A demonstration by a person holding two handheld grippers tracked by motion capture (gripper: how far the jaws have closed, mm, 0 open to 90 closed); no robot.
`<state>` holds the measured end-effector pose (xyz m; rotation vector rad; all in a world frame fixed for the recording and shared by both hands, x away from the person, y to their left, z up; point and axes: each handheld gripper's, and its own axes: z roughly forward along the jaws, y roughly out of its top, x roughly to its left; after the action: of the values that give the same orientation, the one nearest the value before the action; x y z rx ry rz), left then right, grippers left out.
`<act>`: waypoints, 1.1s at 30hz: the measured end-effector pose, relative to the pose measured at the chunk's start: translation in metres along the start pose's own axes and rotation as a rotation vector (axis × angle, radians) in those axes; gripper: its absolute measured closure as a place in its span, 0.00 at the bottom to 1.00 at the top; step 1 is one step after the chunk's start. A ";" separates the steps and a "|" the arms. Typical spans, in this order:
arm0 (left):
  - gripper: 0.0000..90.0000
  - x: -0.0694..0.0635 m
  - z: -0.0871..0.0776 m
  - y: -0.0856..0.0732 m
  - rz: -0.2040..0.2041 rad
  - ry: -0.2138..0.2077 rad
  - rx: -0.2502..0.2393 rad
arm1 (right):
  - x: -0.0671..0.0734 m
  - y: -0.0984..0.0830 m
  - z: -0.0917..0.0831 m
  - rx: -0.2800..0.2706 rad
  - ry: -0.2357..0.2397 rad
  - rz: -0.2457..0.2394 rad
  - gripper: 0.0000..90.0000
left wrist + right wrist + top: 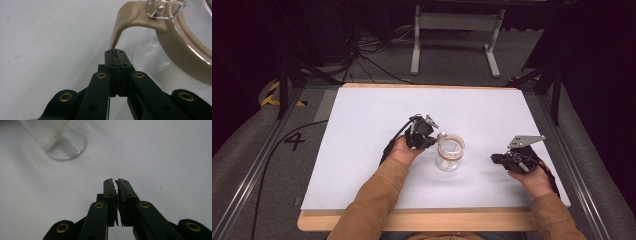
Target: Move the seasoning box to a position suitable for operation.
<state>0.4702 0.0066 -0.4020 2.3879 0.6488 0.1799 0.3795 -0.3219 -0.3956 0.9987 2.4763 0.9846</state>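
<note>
Currently one clear jar (449, 156) is seen on the table (362, 130); its beige tab (119, 35) is pinched by the left gripper (115, 51), while the right gripper (116, 180) is nearly closed, empty.

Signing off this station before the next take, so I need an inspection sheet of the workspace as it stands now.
Surface: white table top on a wooden board, bare apart from the jar.
Job's things: clear glass jar upright near the middle, a pale stick inside; tan lid ring with a tan tab.
Clutter: nothing seen.
Grippers: left hand-held gripper shut on the tab's tip; right hand-held gripper nearly shut, nothing between the jaws, apart from the jar.
Cables: black cable beside the table's left edge; more tangled on the floor behind.
Surroundings: grey carpet, a white frame behind, dark stands at both sides.
</note>
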 end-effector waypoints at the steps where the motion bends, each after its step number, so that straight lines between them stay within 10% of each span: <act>1: 1.00 -0.001 0.001 0.000 0.009 0.001 -0.002 | 0.000 0.000 0.000 0.001 0.002 0.004 0.97; 22: 0.98 0.002 -0.048 -0.043 -0.096 0.041 -0.048 | 0.014 0.043 0.060 -0.008 0.121 -0.048 0.99; 33: 0.96 0.003 -0.052 -0.047 -0.107 0.042 -0.055 | 0.032 0.047 0.079 0.042 0.062 -0.103 0.99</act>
<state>0.4386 0.0684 -0.3910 2.2954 0.7792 0.1998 0.4186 -0.2359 -0.4209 0.8556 2.5810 0.9483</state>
